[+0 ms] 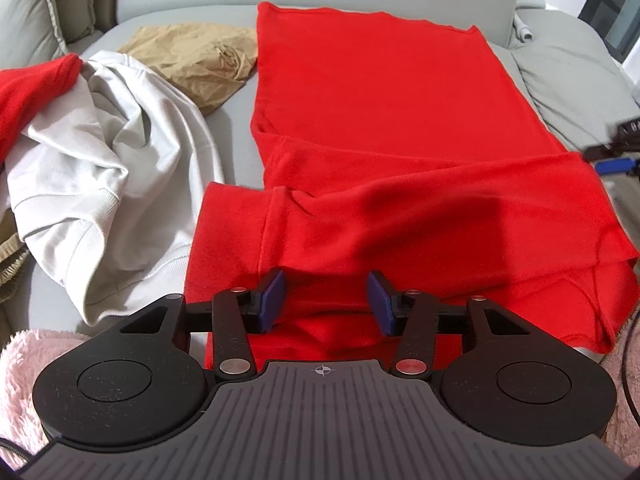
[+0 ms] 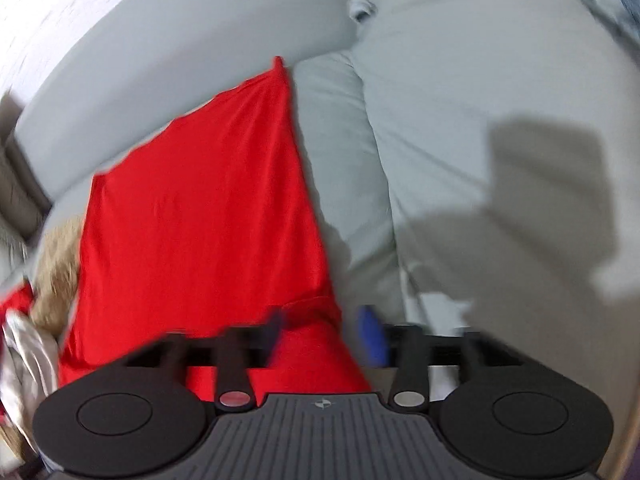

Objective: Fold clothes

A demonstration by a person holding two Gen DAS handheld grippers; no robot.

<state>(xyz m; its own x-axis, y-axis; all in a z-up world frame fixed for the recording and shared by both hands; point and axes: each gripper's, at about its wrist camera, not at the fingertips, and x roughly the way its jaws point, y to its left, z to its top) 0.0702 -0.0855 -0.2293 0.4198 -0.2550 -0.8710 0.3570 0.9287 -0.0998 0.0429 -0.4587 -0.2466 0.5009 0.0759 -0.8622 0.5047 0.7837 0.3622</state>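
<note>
A red garment (image 1: 372, 104) lies spread flat on the grey sofa seat (image 1: 236, 128), with its near part folded across in soft creases. My left gripper (image 1: 328, 300) hovers over the near edge of the red cloth, open, its blue pads (image 1: 274, 300) apart and not pressing on the fabric. In the right wrist view, which is blurred, the same red garment (image 2: 200, 220) runs away from the camera. My right gripper (image 2: 324, 332) stands open over its right-hand edge, and nothing is pinched. The right gripper also shows as a dark blur (image 1: 616, 148) at the far right of the left wrist view.
A crumpled white sweatshirt (image 1: 108, 176) lies left of the red garment, with a tan garment (image 1: 200, 60) behind it and another red piece (image 1: 28, 92) at the far left. Pink fluffy fabric (image 1: 20, 380) sits by my left gripper. A grey cushion (image 2: 500, 120) fills the right side.
</note>
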